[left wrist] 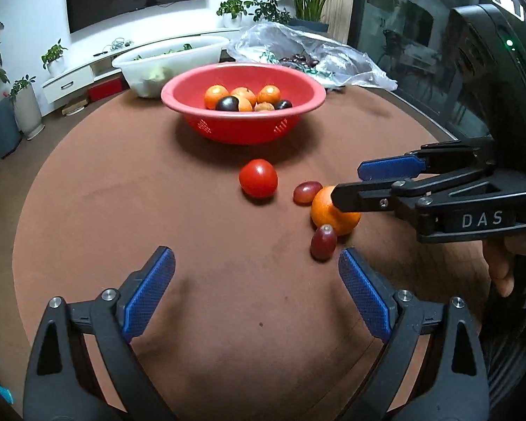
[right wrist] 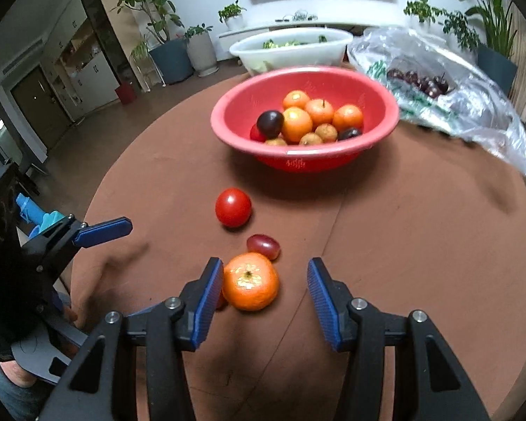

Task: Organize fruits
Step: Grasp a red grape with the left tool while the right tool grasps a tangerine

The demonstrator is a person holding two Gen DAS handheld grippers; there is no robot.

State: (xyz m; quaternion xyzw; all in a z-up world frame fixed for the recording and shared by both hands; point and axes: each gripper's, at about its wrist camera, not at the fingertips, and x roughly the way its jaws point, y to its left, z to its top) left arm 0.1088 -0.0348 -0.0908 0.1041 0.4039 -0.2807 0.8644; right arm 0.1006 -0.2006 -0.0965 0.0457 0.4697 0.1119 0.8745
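A red basket [left wrist: 243, 129] [right wrist: 305, 165] holds oranges, dark plums and small brown fruits at the far side of the brown round table [left wrist: 157, 210]. Loose in front of it lie a red tomato [left wrist: 258, 178] [right wrist: 233, 207], an orange [left wrist: 328, 210] [right wrist: 250, 281] and two red grapes [left wrist: 308, 192] [left wrist: 323, 242]; one grape shows in the right wrist view [right wrist: 263, 245]. My right gripper [right wrist: 264, 280] [left wrist: 347, 184] is open, its jaws on either side of the orange, the left pad touching it. My left gripper [left wrist: 256, 266] is open and empty above bare table, near the grapes.
A white tub [left wrist: 172, 61] [right wrist: 291, 51] with greens stands behind the basket. A clear plastic bag [left wrist: 312, 52] [right wrist: 438, 80] with dark fruits lies at the back right. Potted plants, a TV and a low cabinet line the far wall.
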